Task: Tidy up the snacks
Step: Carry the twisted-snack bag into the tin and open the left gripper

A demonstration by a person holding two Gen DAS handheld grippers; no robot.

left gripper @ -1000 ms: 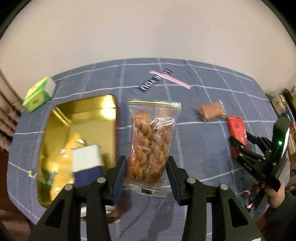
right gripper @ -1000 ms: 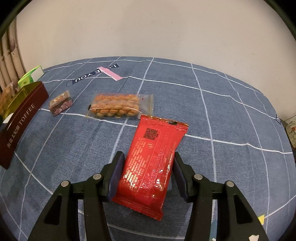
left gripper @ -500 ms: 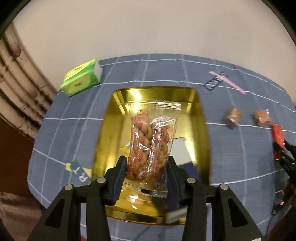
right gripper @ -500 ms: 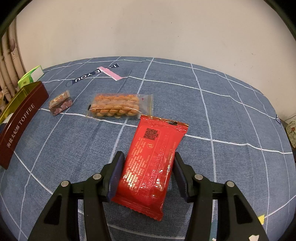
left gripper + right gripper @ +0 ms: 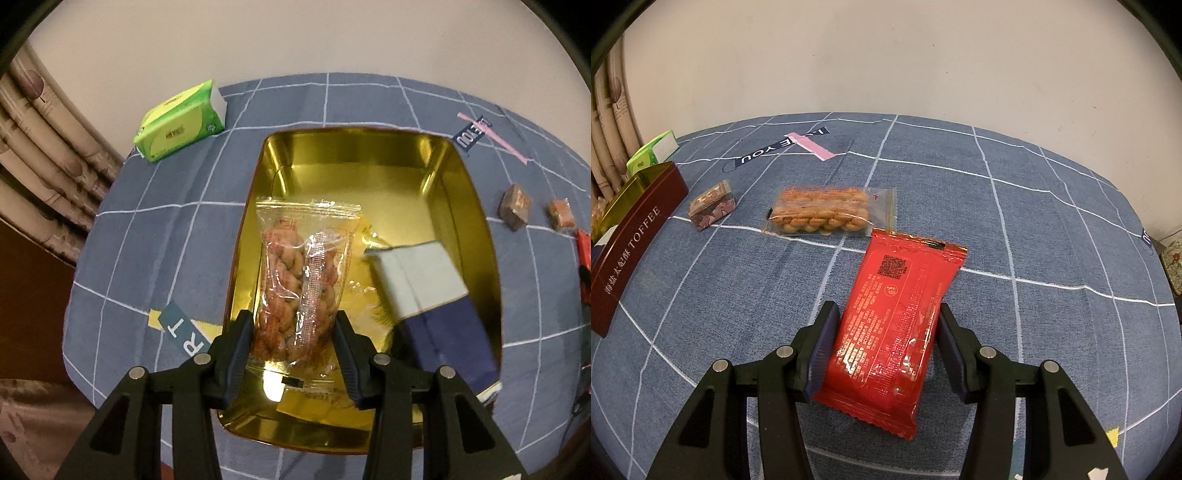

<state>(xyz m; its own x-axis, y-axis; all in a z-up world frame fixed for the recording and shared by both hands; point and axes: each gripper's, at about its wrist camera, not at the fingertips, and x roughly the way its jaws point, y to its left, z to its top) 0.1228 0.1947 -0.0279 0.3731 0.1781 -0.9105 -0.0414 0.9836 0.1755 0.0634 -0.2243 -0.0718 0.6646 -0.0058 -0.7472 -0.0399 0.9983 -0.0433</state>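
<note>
My left gripper (image 5: 293, 341) is shut on a clear packet of twisted biscuits (image 5: 301, 273) and holds it over the left half of the open gold tin (image 5: 369, 181). A white and navy box (image 5: 432, 295) lies inside the tin at the right. My right gripper (image 5: 882, 343) is shut on a red snack packet (image 5: 894, 325) just above the blue checked cloth. A second clear biscuit packet (image 5: 831, 216) and a small wrapped sweet (image 5: 713, 205) lie on the cloth ahead of it. The tin's maroon side marked TOFFEE (image 5: 631, 243) shows at the left.
A green tissue pack (image 5: 181, 122) lies beyond the tin at the far left. Two small wrapped sweets (image 5: 515, 206) lie on the cloth right of the tin. A pink strip (image 5: 810, 145) lies near the wall. Curtains (image 5: 40, 155) hang at the left.
My left gripper has carried the biscuit packet leftward from the open cloth to above the tin and lowered closer to it. My right gripper and the red packet have not moved.
</note>
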